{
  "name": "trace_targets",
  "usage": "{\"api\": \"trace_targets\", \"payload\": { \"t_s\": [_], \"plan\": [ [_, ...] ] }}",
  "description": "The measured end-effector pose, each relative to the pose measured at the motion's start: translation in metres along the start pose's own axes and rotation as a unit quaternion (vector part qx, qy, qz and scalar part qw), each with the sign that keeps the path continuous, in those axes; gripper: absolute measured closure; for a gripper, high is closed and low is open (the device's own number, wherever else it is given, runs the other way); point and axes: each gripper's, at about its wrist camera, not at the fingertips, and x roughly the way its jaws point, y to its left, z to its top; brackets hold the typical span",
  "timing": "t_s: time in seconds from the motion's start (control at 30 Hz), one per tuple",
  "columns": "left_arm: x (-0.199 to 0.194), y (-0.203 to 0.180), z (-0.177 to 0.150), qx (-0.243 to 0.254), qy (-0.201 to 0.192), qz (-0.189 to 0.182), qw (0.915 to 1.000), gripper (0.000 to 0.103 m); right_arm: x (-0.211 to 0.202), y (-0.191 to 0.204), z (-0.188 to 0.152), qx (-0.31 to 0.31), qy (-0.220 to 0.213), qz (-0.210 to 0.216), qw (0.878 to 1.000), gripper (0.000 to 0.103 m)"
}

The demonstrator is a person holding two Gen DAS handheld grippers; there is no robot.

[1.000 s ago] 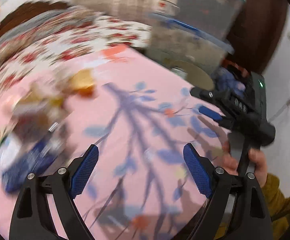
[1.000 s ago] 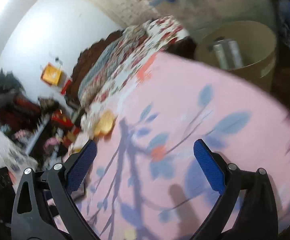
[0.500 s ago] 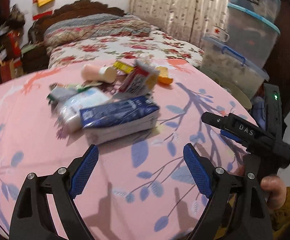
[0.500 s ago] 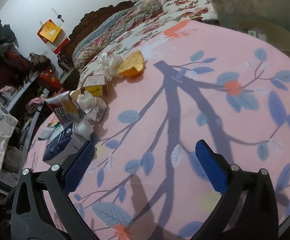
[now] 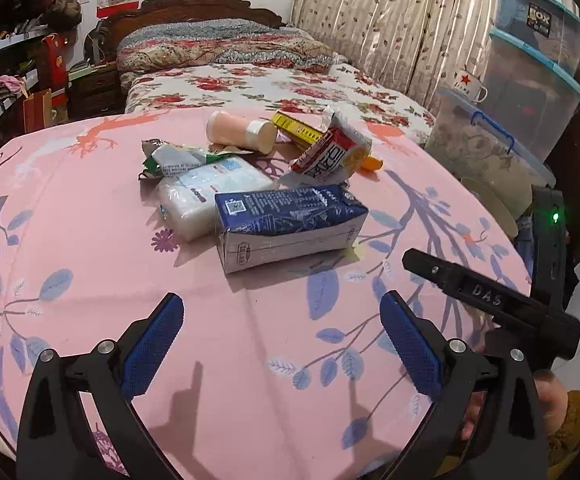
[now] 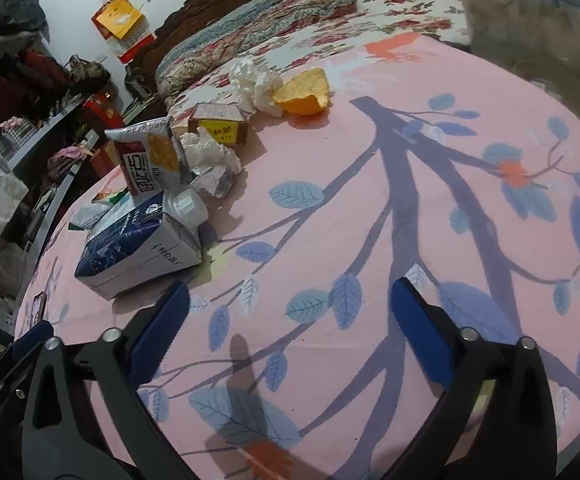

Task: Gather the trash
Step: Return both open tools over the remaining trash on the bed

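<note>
A pile of trash lies on the pink leaf-print table [image 5: 249,360]. It holds a blue-and-white carton [image 5: 290,228], a tissue pack [image 5: 209,192], a red snack bag [image 5: 330,156], a peach bottle [image 5: 241,134], a yellow box [image 5: 298,130] and a green-white wrapper [image 5: 169,158]. My left gripper [image 5: 279,298] hovers just short of the carton, its jaws opening with nothing between them. The right wrist view shows the carton [image 6: 137,252], crumpled tissue [image 6: 255,84] and an orange peel [image 6: 304,94]. My right gripper [image 6: 290,286] stands open over bare cloth, right of the carton.
A bed with a floral cover [image 5: 269,88] stands behind the table. Stacked plastic storage bins [image 5: 530,80] and a round cardboard bin [image 5: 494,208] are at the right. Cluttered shelves [image 5: 9,60] line the left wall. A phone [image 6: 38,306] lies at the table's left edge.
Both views have swung away from the bin side of the table toward the trash pile and have steadied. The pile now sits closer ahead of the left gripper, whose jaws stand slightly wider.
</note>
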Motion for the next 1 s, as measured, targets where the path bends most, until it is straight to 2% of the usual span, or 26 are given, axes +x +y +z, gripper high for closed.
{"api": "trace_targets", "payload": {
  "t_s": [0.23,0.43,0.83,1.0],
  "plan": [
    [-0.004,0.004,0.005,0.001,-0.013,0.014,0.9998,0.008,0.001,0.001,-0.001,-0.012,0.001,0.001,1.000,0.003],
    [-0.001,0.006,0.006,0.002,-0.005,0.020,0.9998,0.008,-0.001,-0.003,-0.001,-0.005,0.001,0.014,1.000,0.003],
    [0.003,0.007,0.008,0.006,0.010,0.016,0.9998,0.008,0.000,0.000,-0.002,-0.015,0.000,0.010,1.000,0.003],
    [-0.004,0.032,0.014,-0.017,0.000,0.014,0.9998,0.008,0.000,0.004,0.001,-0.017,0.011,0.030,0.999,0.021]
  ]
}}
